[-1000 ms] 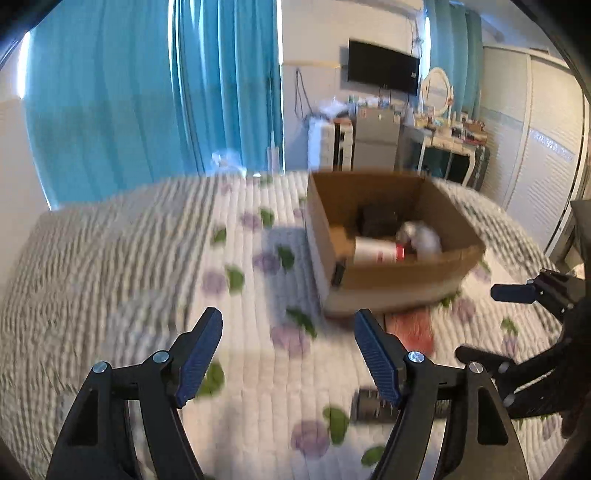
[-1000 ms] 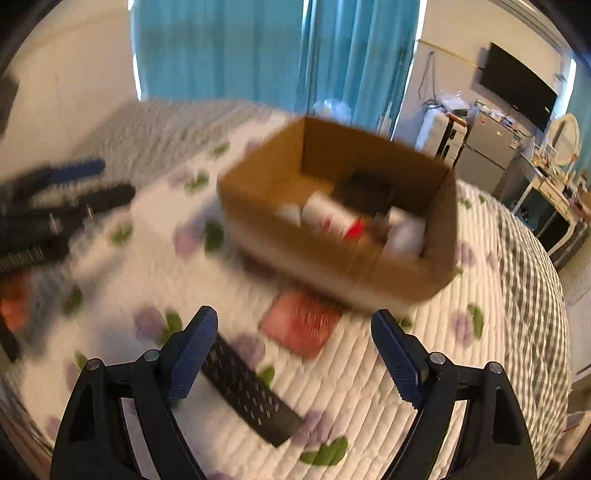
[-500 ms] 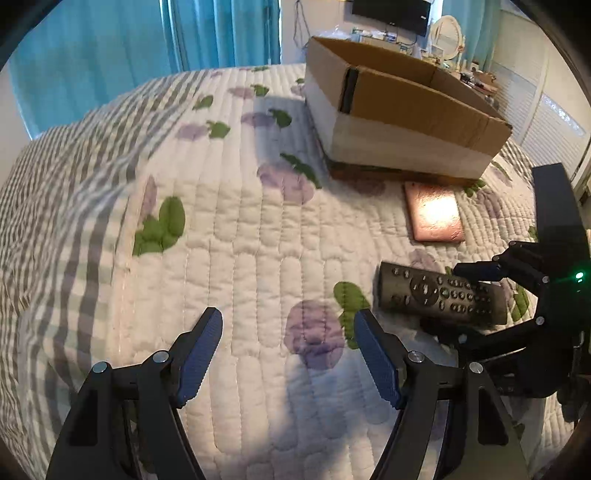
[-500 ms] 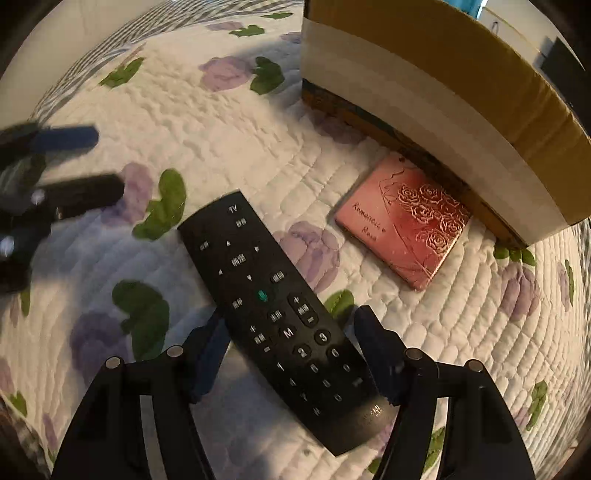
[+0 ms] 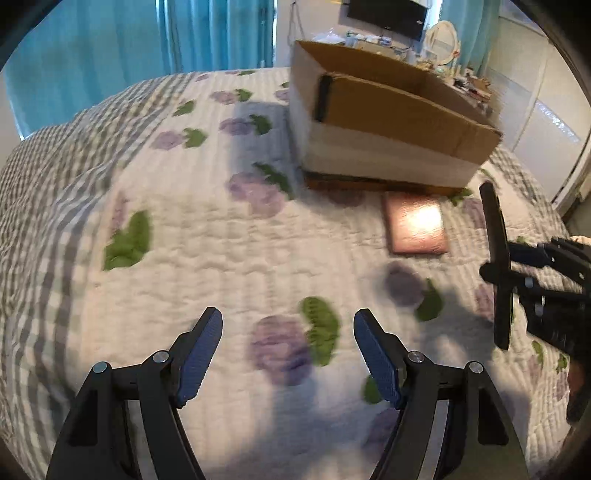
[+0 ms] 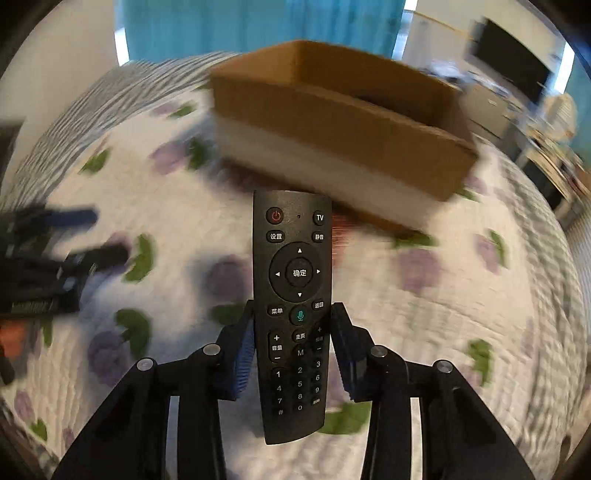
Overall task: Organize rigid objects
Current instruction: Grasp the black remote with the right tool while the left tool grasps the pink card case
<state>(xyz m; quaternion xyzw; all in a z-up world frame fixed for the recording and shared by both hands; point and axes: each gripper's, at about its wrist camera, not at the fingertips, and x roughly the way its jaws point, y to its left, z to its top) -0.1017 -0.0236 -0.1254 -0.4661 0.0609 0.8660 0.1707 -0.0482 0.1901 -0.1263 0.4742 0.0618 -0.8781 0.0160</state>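
The right gripper (image 6: 291, 354) has its blue-padded fingers (image 6: 242, 360) closed against the two long edges of a black remote control (image 6: 293, 306), gripping it around the middle, at the menu and number keys. The remote points forward along the fingers, button face up toward the camera, its power-button end nearest the cardboard box (image 6: 343, 122) ahead, and it is lifted clear of the bed (image 6: 461, 306). From the left wrist view the same remote (image 5: 498, 266) shows edge-on as a thin dark bar held in the right gripper (image 5: 524, 269) at the right edge of the picture, above the quilt. The left gripper (image 5: 288, 354) has its fingers (image 5: 201, 354) spread wide with nothing between them, hovering over the white quilted bed (image 5: 221, 240) with its purple flowers and green leaves. Beyond it, a flat pink-red booklet (image 5: 415, 229) lies on the quilt just in front of the cardboard box (image 5: 388, 129), which stands open on the bed; its contents cannot be made out. Teal curtains (image 5: 147, 48) hang behind the bed, and a wall-mounted television (image 5: 388, 14) shows past the box.
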